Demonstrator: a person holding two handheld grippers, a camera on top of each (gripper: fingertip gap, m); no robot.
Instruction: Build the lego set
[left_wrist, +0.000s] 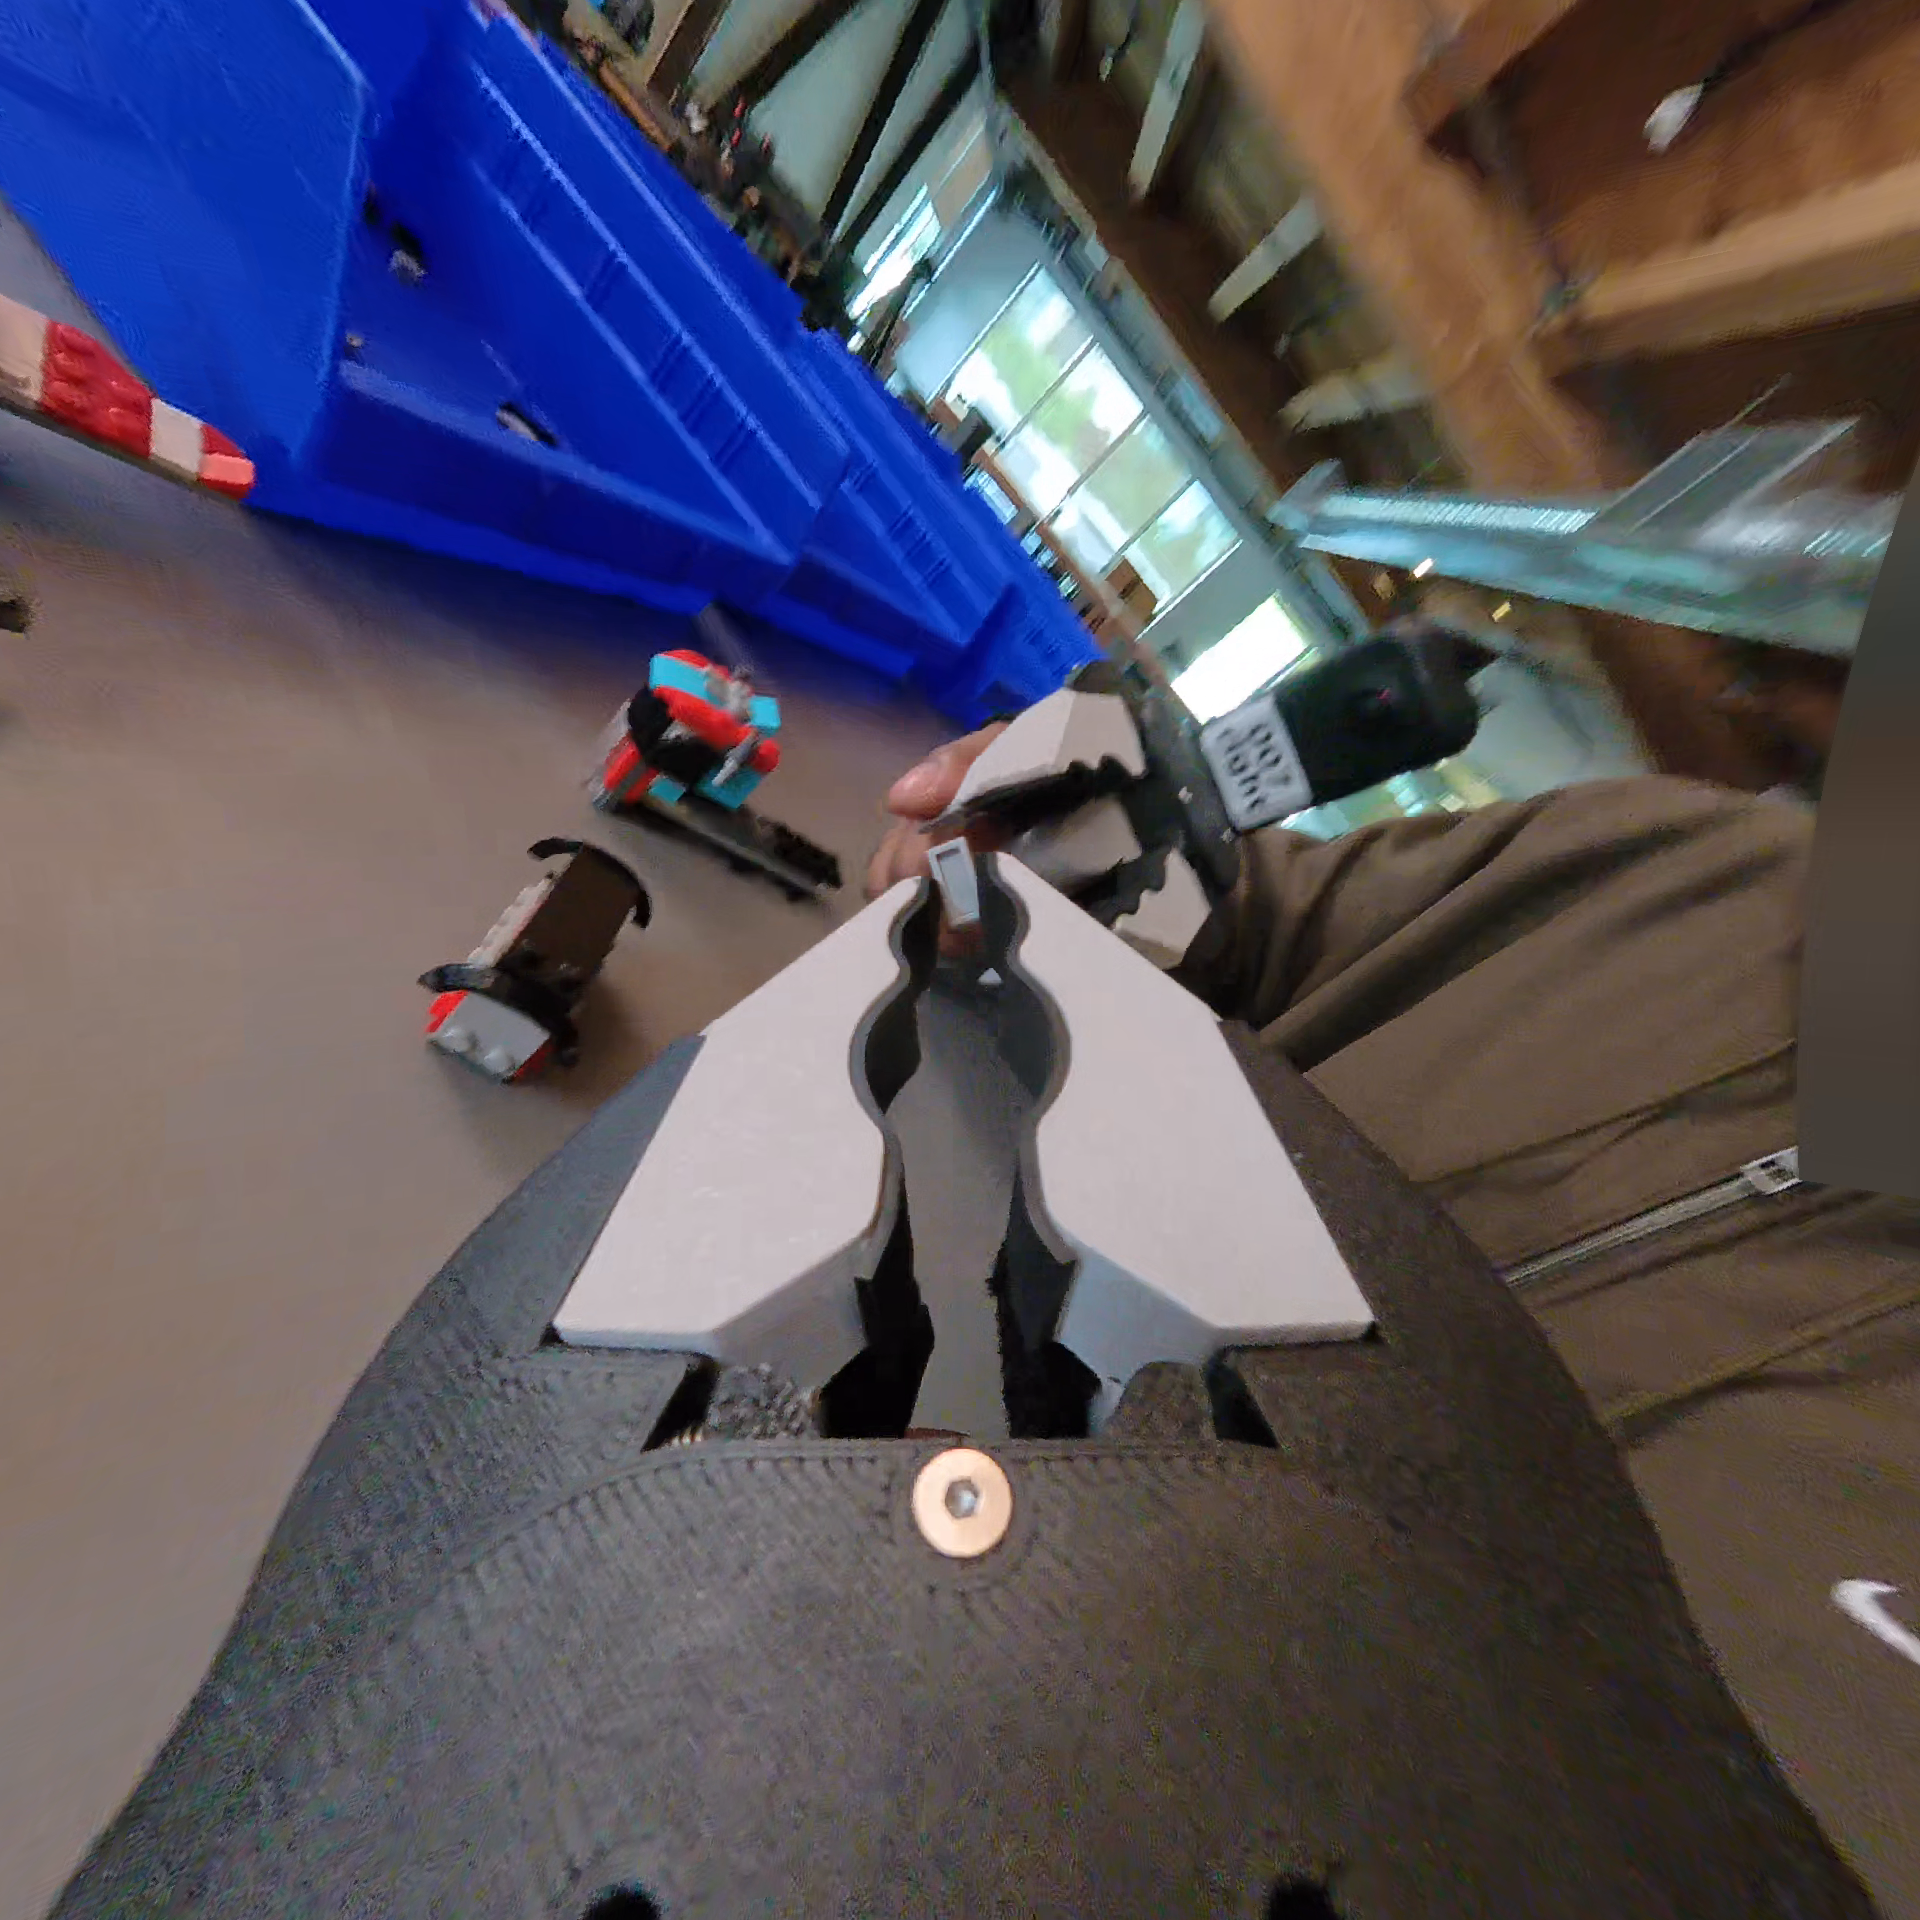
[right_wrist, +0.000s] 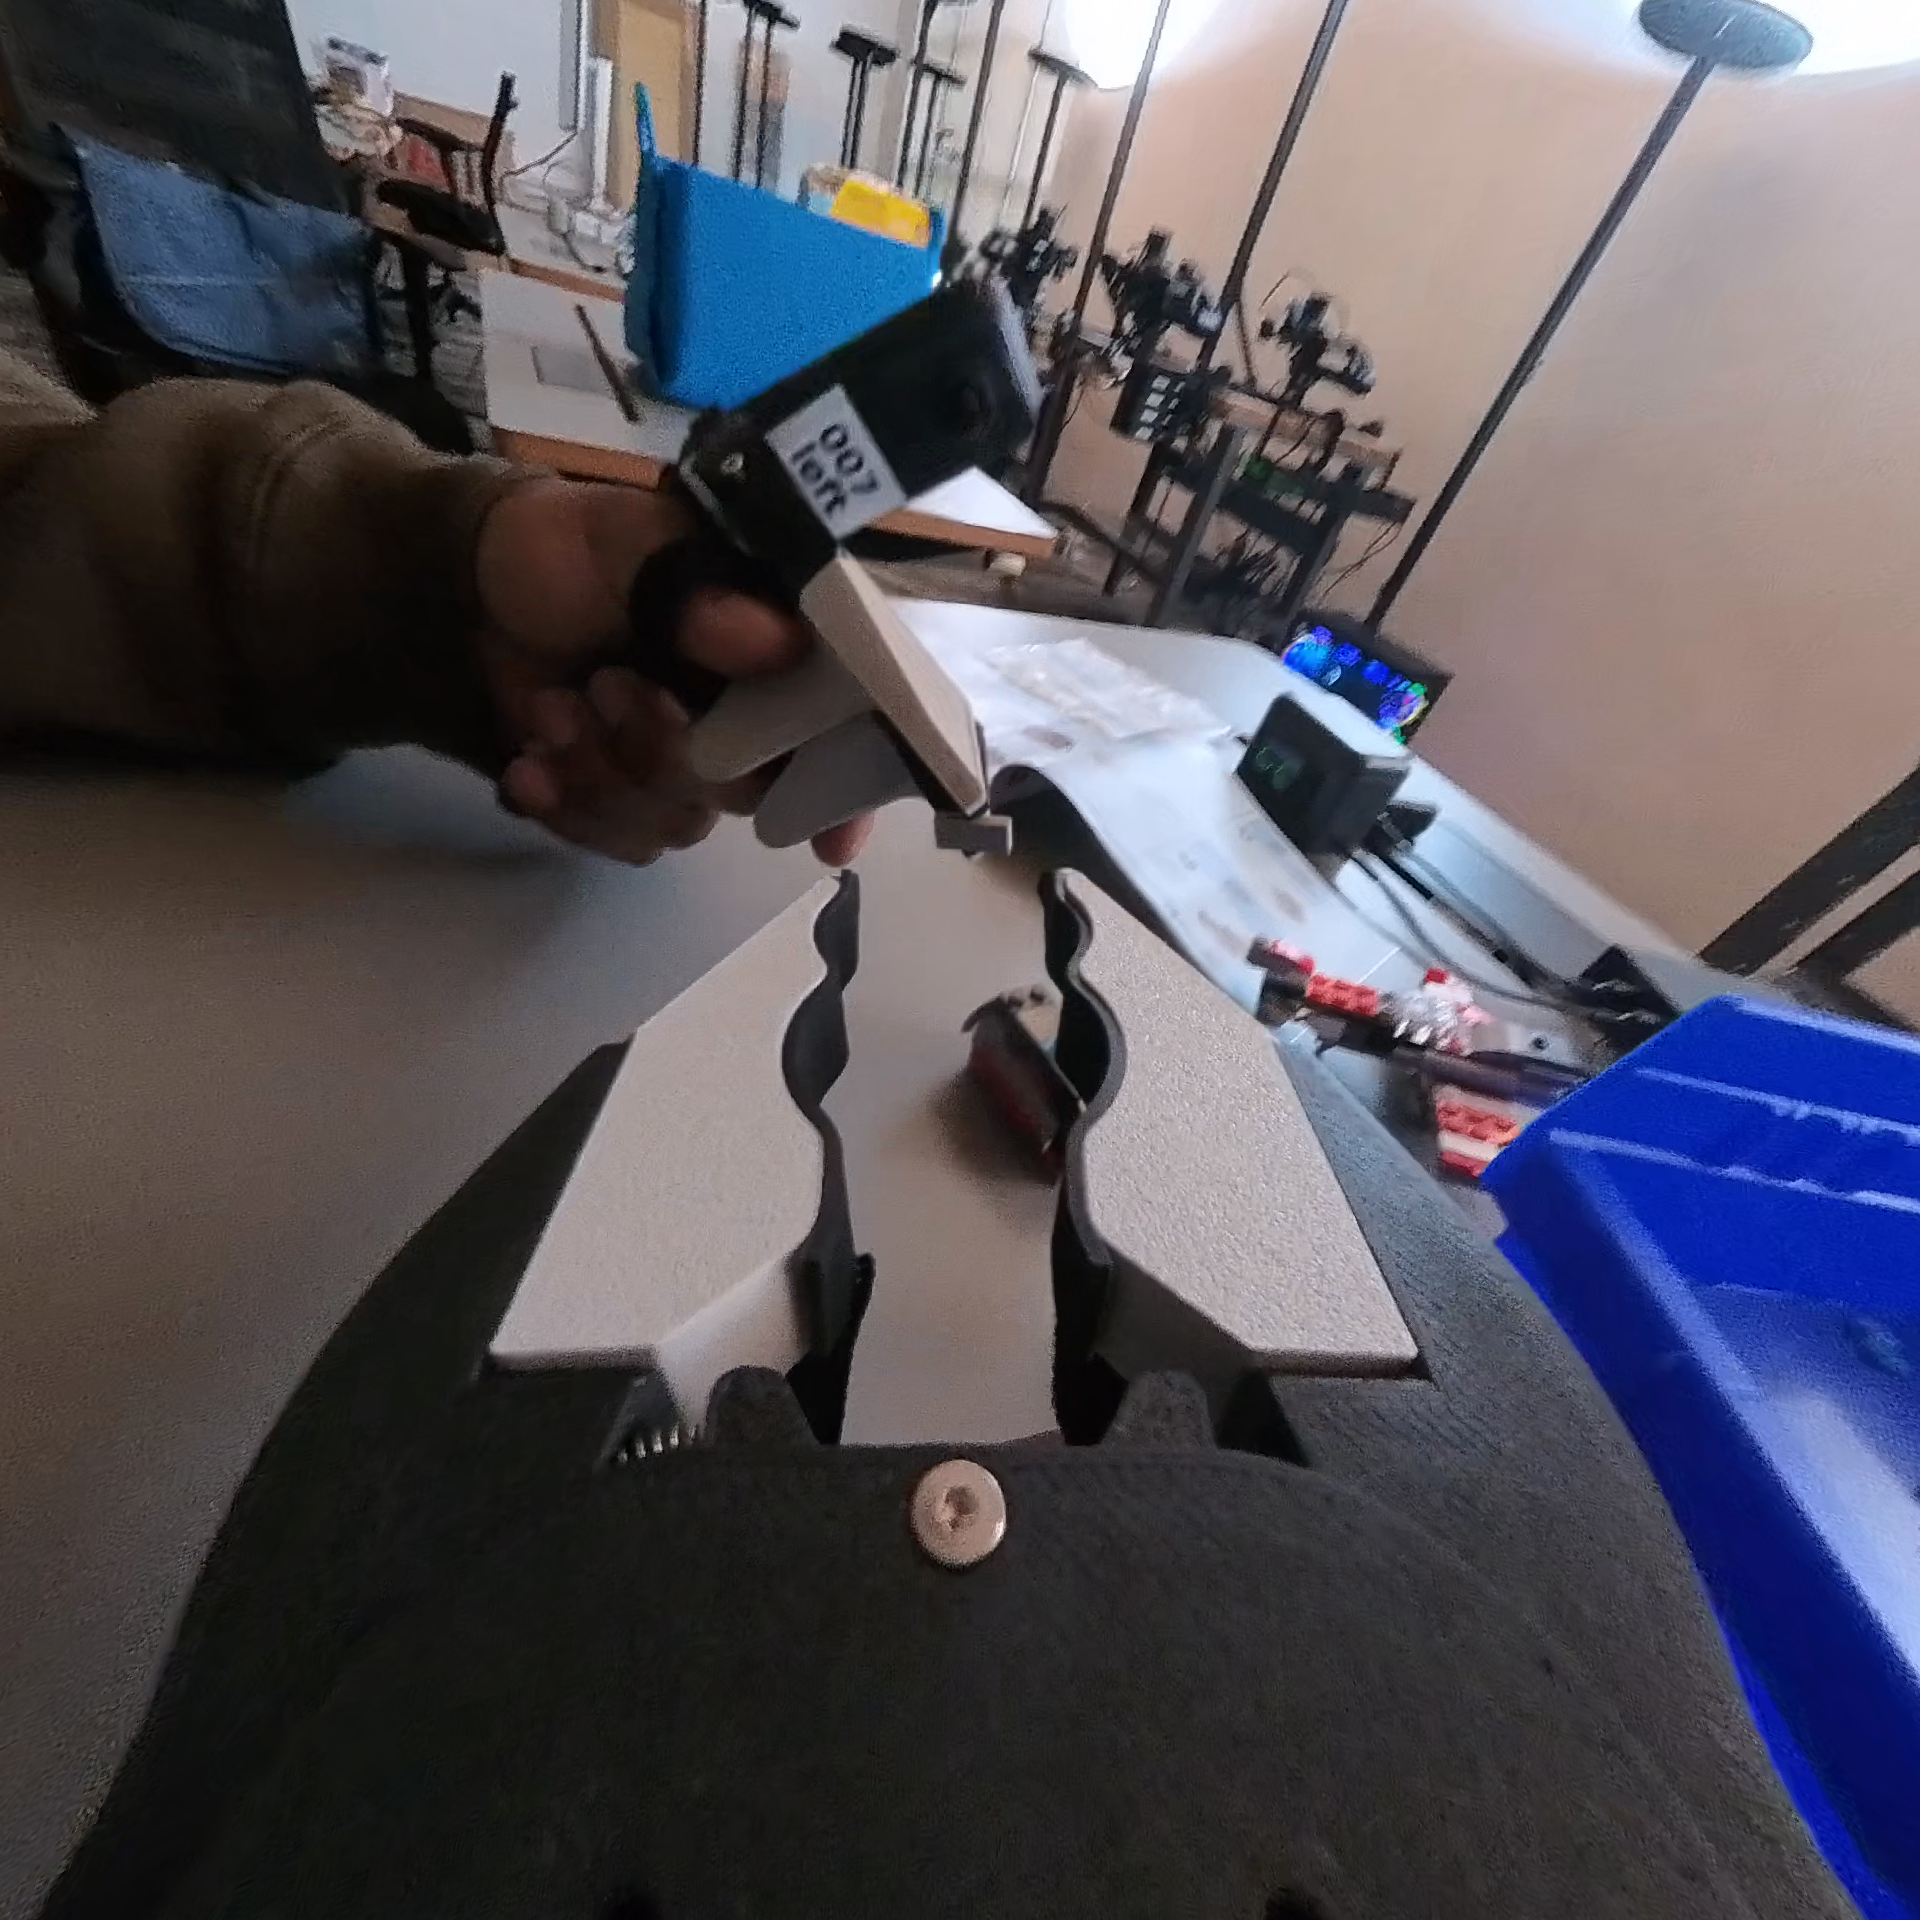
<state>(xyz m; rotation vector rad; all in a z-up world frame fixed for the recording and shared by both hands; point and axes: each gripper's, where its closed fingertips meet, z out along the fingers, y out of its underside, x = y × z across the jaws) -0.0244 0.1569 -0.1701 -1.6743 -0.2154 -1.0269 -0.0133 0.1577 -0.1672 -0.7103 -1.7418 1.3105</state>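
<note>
Left gripper (left_wrist: 961, 883), frame centre, pinches a small grey brick (left_wrist: 958, 881) by its tips, lifted clear of the table (left_wrist: 260, 810); right gripper (right_wrist: 951, 888) spread, unladen, just beneath.

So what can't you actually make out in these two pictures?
- Black and red brick model, right wrist view: partly hidden behind the right gripper's own finger.
- Right gripper, left wrist view: blurred, and the left gripper, shut on a small grey piece, covers its tips.
- Blue bin, right wrist view: cut off by the edge.
- Loose bricks, right wrist view: too small and blurred.
</note>
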